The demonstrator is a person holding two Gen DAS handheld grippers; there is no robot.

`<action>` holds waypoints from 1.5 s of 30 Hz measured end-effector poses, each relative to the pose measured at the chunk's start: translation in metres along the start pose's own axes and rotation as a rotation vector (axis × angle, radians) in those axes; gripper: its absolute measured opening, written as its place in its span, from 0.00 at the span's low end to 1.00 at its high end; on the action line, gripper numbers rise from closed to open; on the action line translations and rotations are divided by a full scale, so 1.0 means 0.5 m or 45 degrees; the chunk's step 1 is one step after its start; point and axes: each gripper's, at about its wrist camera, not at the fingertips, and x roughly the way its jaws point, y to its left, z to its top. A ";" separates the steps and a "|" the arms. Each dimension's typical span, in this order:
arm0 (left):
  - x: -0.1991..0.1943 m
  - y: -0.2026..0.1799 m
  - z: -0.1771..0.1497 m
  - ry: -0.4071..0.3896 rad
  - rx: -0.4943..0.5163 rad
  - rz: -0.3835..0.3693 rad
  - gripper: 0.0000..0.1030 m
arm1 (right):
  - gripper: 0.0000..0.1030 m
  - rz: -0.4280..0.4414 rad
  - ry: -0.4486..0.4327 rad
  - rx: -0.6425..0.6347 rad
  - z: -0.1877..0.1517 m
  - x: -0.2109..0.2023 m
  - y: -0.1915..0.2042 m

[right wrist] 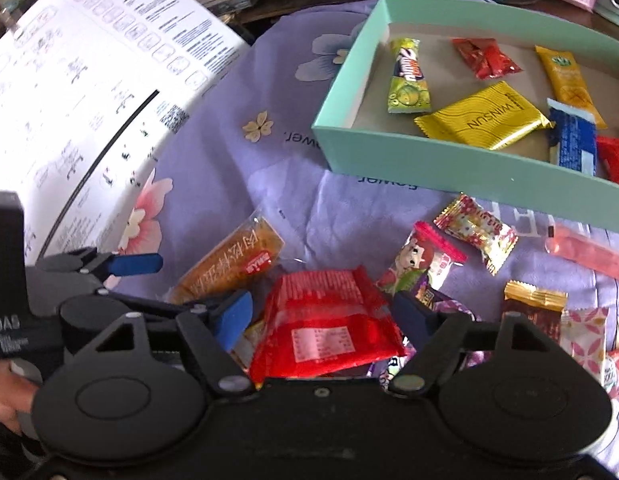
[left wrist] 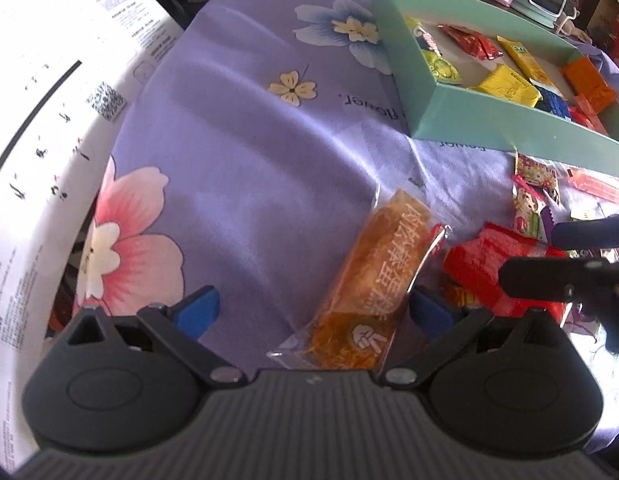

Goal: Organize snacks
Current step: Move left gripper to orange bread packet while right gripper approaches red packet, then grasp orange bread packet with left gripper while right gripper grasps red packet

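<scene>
The right gripper (right wrist: 323, 322) stands spread, straddling the glossy red foil snack packet (right wrist: 327, 322). Centre the packet between both pads before pinching. The left gripper (left wrist: 315, 310) stands spread beside the clear-wrapped orange pastry bar (left wrist: 383, 276).

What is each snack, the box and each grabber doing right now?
Teal box: open, no lid, several snacks inside.
Orange cake packet: sealed, flat on the cloth, between the left gripper's open jaws.
Red packet: sealed, on the snack pile, between the right gripper's jaws, not yet pinched.
Left gripper: open.
Right gripper: open.
Yellow WINSUN packet: sealed, flat in the box.
</scene>
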 end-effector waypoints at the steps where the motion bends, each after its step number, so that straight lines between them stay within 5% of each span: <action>1: 0.003 0.000 -0.001 0.005 -0.004 -0.004 1.00 | 0.77 -0.011 0.000 -0.021 -0.004 -0.001 0.000; 9: 0.004 0.028 0.005 -0.036 -0.080 0.054 1.00 | 0.71 -0.118 -0.016 -0.142 -0.014 -0.003 0.017; 31: 0.013 0.049 0.001 -0.045 -0.108 0.101 1.00 | 0.72 -0.050 0.020 -0.189 0.023 0.068 0.044; 34: 0.013 0.045 -0.001 -0.045 -0.098 0.118 1.00 | 0.58 -0.023 -0.002 -0.180 0.018 0.064 0.045; 36: 0.013 0.045 0.001 -0.040 -0.106 0.120 1.00 | 0.35 0.012 -0.004 -0.183 0.018 0.055 0.049; 37: 0.013 0.045 0.003 -0.036 -0.108 0.123 0.99 | 0.34 0.016 -0.010 -0.194 0.018 0.050 0.054; 40: 0.006 0.036 0.006 -0.054 -0.097 0.116 0.87 | 0.32 0.006 -0.029 -0.193 0.020 0.043 0.055; 44: -0.014 0.010 0.008 -0.102 -0.059 0.084 0.37 | 0.31 0.009 -0.039 -0.128 0.021 0.033 0.034; 45: -0.015 0.003 0.010 -0.101 -0.051 0.102 0.37 | 0.31 0.009 -0.046 -0.114 0.019 0.029 0.032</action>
